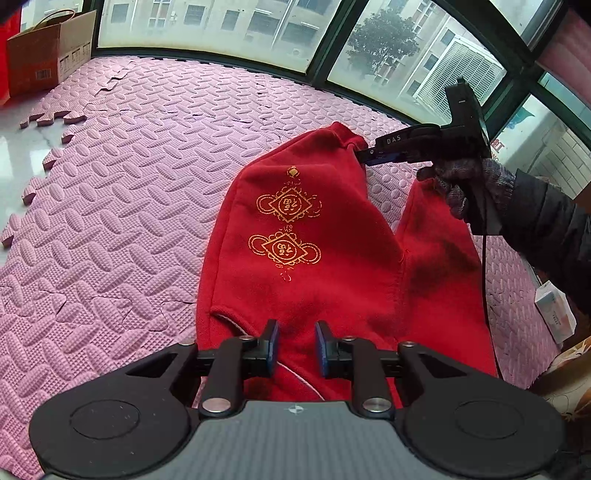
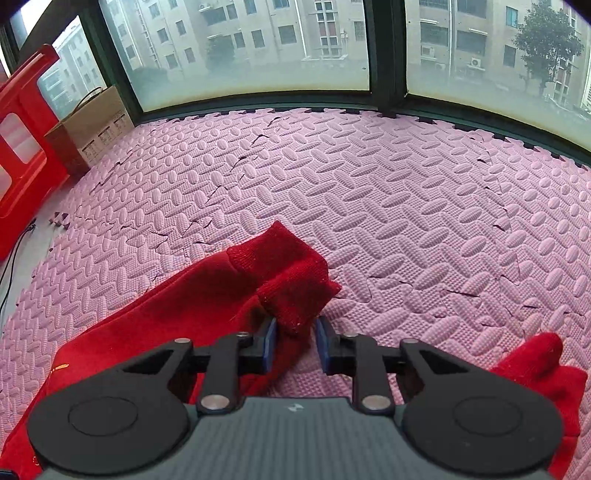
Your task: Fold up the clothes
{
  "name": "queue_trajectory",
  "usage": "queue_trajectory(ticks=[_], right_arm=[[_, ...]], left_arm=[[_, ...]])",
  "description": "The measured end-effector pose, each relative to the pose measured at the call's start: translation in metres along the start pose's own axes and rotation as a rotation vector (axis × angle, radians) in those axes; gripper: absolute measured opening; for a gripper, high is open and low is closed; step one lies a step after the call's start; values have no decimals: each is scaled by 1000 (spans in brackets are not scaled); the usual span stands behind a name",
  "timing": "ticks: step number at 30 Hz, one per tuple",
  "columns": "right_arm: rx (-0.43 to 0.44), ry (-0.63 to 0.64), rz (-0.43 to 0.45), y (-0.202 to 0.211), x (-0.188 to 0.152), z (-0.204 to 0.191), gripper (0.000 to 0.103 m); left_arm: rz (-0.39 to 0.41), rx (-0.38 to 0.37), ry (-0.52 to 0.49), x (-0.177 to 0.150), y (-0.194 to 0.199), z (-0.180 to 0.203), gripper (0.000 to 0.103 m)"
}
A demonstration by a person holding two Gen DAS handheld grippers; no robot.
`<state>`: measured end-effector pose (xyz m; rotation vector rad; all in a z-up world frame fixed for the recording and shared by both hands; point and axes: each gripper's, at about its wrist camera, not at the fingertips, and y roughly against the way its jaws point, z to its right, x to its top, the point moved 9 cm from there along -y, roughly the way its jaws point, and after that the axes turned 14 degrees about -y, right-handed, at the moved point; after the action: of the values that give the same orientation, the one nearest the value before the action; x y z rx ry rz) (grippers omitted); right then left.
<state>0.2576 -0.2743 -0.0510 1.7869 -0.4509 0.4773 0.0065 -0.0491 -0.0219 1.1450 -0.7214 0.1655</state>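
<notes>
Red trousers (image 1: 332, 266) lie spread on the pink foam floor mat (image 1: 122, 206), gold emblems on the leg facing up.

Left claw (image 1: 296, 345): jaws slightly apart over the waistband end of the trousers, right under the tips. Cannot tell if the pads actually bite fabric or just hover over it.

Right claw (image 2: 295, 345): clamped on the ribbed cuff (image 2: 295, 284) of one trouser leg, cuff bunched and sticking up past the tips. In the left wrist view the right claw (image 1: 364, 153) sits ahead and to the right of the left claw, pinching that cuff at the far end of the leg, held by a gloved hand (image 1: 461, 184) in a dark sleeve. A black cable (image 1: 484, 266) hangs down from it across the second leg.

Second cuff (image 2: 535, 358) lies flat on the mat, low right of the right claw, free.

Around: cardboard box (image 1: 48, 55) far left of the left claw by the window (image 1: 221, 22); red plastic piece (image 2: 26, 147) far left of the right claw; small white carton (image 1: 554, 310) at the right edge. Mat ahead of both claws is bare, with loose tile seams.
</notes>
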Motion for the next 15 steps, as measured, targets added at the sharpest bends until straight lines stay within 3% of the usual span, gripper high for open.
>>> queue_trajectory(ticks=[3, 5, 7, 9, 10, 11, 12, 15], right_arm=[[-114, 122, 89, 2, 17, -13, 1], [-187, 166, 148, 2, 31, -14, 1], [-176, 148, 133, -1, 39, -12, 1], [-140, 117, 102, -2, 43, -12, 7], [-118, 92, 86, -1, 41, -13, 14], [-99, 66, 72, 0, 39, -13, 31], [-83, 55, 54, 0, 35, -14, 37], [-55, 34, 16, -7, 25, -14, 38]], left_arm=[[0, 4, 15, -2, 0, -6, 23], [0, 21, 19, -2, 1, -10, 23], [-2, 34, 26, -3, 0, -15, 23], [0, 41, 35, -2, 1, -20, 23], [1, 47, 38, -2, 1, -22, 23], [4, 57, 40, -1, 2, -24, 23], [9, 67, 40, 0, 2, -26, 23], [30, 100, 24, 5, 6, -29, 24]])
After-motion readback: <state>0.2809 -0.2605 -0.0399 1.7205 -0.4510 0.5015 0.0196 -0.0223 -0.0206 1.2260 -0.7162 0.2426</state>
